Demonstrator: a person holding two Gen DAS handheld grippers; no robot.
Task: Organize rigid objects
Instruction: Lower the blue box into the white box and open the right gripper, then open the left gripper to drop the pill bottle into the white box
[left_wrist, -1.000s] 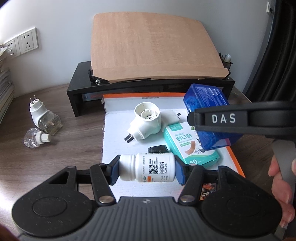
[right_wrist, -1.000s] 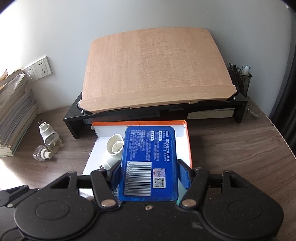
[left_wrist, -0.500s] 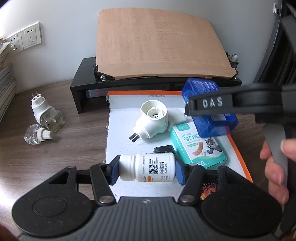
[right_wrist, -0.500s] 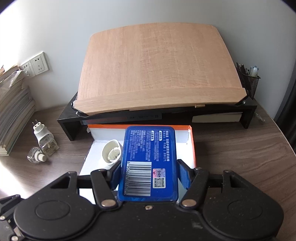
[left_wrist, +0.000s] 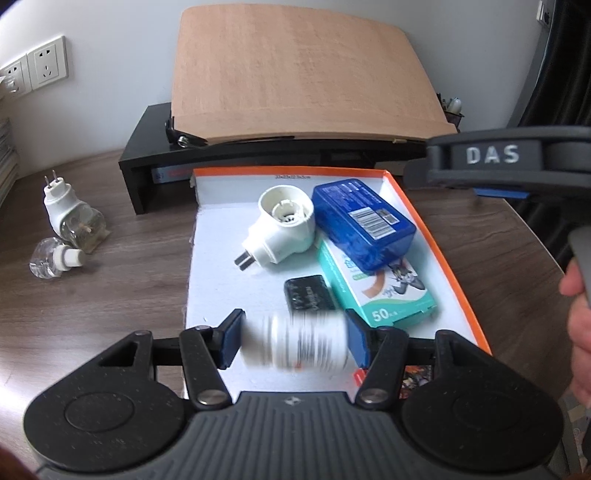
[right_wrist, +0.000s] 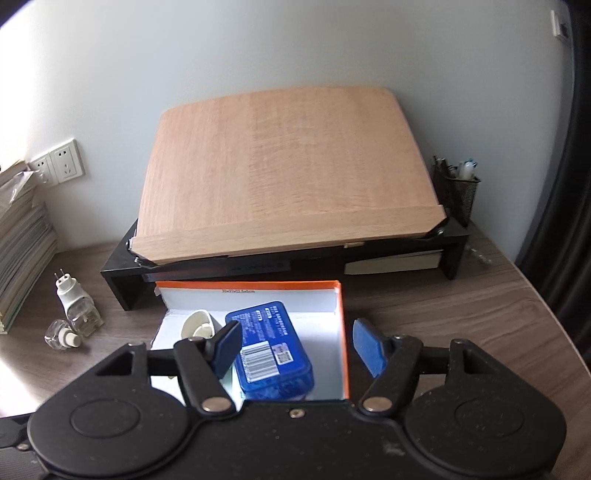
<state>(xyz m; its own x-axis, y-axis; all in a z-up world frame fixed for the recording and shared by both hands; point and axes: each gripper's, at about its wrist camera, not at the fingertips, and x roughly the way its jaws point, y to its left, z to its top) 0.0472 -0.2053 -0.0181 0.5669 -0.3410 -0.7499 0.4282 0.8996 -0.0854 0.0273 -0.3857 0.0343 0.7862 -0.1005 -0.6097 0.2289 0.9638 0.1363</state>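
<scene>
My right tongs (right_wrist: 295, 345) have just been opening, empty above the blue case (right_wrist: 271, 350), while my left tongs (left_wrist: 293, 341) clamp the blurred white pill bottle (left_wrist: 295, 341), which could slip and knock things in the orange-rimmed tray (left_wrist: 443, 258).

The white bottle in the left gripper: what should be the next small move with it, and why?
Probably lower the white bottle onto the bare white floor of the orange box just below it, then open the left gripper. The blue case already lies in the box on the teal carton, and the right gripper, whose jaws have just been opening, stands clear of it.
</scene>
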